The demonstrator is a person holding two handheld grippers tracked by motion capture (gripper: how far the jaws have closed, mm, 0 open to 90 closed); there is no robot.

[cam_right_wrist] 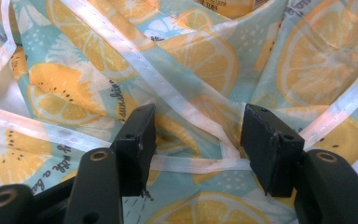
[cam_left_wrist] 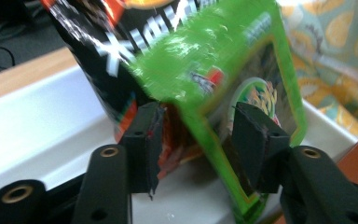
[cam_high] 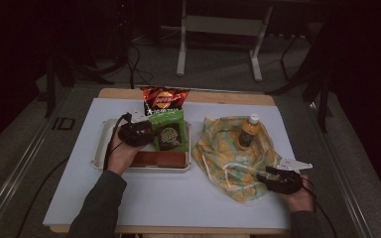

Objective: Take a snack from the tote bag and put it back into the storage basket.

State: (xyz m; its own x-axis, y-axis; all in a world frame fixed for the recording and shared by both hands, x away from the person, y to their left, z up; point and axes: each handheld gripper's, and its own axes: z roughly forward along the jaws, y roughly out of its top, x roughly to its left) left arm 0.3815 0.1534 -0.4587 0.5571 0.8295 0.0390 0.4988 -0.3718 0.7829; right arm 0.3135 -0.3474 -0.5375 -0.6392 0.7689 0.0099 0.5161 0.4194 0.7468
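Note:
A green snack bag [cam_high: 168, 131] leans in the white tray [cam_high: 104, 144], against a red-and-black chips bag [cam_high: 164, 99]. My left gripper [cam_high: 136, 133] is at the green bag's left side. In the left gripper view my left gripper [cam_left_wrist: 198, 144] stands open with the edge of the green bag [cam_left_wrist: 223, 60] between its jaws; the left pad [cam_left_wrist: 144, 144] is clear of it. The chips bag [cam_left_wrist: 98, 46] stands behind. My right gripper [cam_high: 273, 178] rests at the near right edge of a lemon-print cloth bag [cam_high: 228, 158]. In its own view my right gripper [cam_right_wrist: 198, 144] is open over the cloth [cam_right_wrist: 191, 56], and a white strap [cam_right_wrist: 191, 163] runs between the jaws.
An orange juice bottle [cam_high: 248, 131] stands inside the cloth bag. A flat red-brown pack [cam_high: 158, 158] lies at the tray's near edge. The white table top [cam_high: 168, 198] ends close to the person's forearms. A white stand's legs [cam_high: 181, 54] rise on the floor beyond the table.

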